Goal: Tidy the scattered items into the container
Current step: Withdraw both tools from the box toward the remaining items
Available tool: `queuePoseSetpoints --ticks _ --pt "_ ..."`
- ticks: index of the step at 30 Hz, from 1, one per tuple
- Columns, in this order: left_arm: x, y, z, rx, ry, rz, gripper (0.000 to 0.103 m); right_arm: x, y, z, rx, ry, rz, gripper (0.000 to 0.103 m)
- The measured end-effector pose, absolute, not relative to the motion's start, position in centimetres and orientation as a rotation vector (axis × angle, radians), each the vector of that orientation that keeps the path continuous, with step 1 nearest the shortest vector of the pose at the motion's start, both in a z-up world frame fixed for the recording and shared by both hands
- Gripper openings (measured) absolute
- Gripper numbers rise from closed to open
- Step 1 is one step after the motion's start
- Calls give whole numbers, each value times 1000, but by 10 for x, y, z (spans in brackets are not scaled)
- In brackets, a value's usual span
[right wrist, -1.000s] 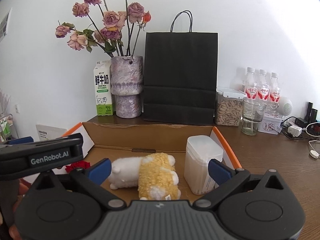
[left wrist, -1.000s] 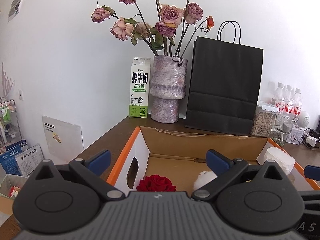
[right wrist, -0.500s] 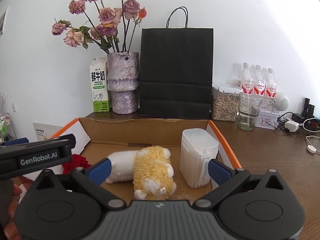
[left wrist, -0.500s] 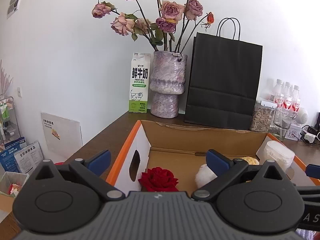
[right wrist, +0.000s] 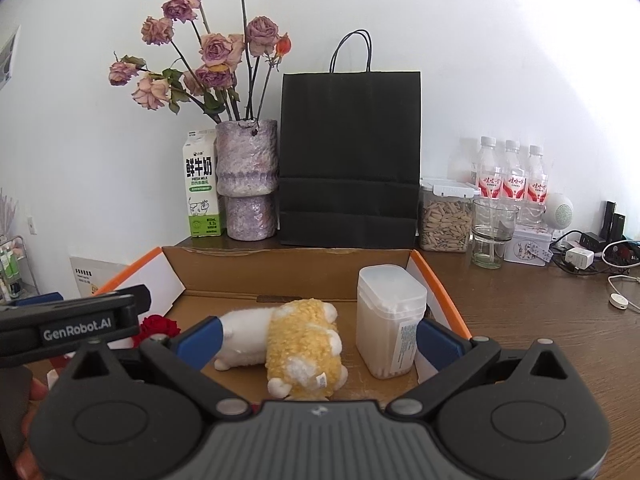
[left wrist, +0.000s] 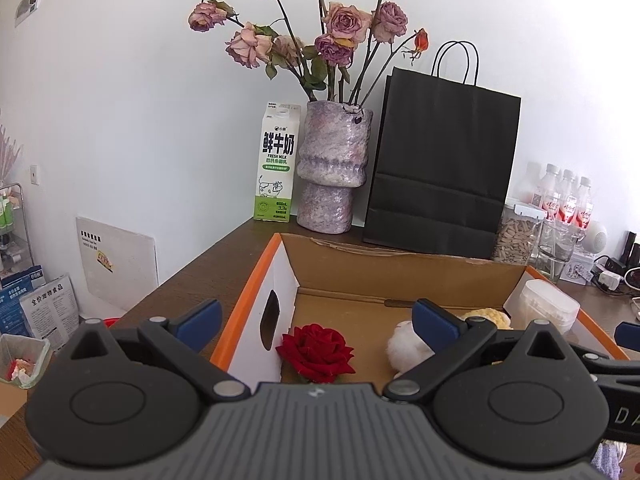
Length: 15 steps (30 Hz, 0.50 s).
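Observation:
An open cardboard box [left wrist: 392, 276] with orange edges sits on the wooden table; it also shows in the right wrist view [right wrist: 288, 270]. Inside lie a red rose [left wrist: 316, 347], a white plush toy [right wrist: 244, 330], a yellow plush toy [right wrist: 304, 350] and an upright white plastic jar [right wrist: 390, 316]. My left gripper [left wrist: 316, 320] is open and empty, held above the box's near left side over the rose. My right gripper [right wrist: 316, 338] is open and empty, held above the plush toys and jar.
Behind the box stand a milk carton [right wrist: 202, 188], a vase of dried roses [right wrist: 248, 184], a black paper bag [right wrist: 350, 160], a seed jar [right wrist: 444, 218], a glass [right wrist: 492, 232] and bottles [right wrist: 512, 176]. Cables and chargers [right wrist: 592, 256] lie at the right.
Both grippers have risen and drawn back a little from the box, so more of its inside shows. The items in the box have not moved.

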<state>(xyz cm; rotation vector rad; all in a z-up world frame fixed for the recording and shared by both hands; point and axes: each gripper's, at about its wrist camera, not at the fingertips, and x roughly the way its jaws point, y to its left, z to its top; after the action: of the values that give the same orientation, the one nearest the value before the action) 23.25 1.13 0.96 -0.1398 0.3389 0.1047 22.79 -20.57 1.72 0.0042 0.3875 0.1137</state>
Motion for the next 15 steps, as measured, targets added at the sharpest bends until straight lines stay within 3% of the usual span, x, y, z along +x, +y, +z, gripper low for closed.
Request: queuePoseSetpoints --ticks 15 --pt "205 11 3 -103 331 83 103 193 -214 9 -37 332 120 103"
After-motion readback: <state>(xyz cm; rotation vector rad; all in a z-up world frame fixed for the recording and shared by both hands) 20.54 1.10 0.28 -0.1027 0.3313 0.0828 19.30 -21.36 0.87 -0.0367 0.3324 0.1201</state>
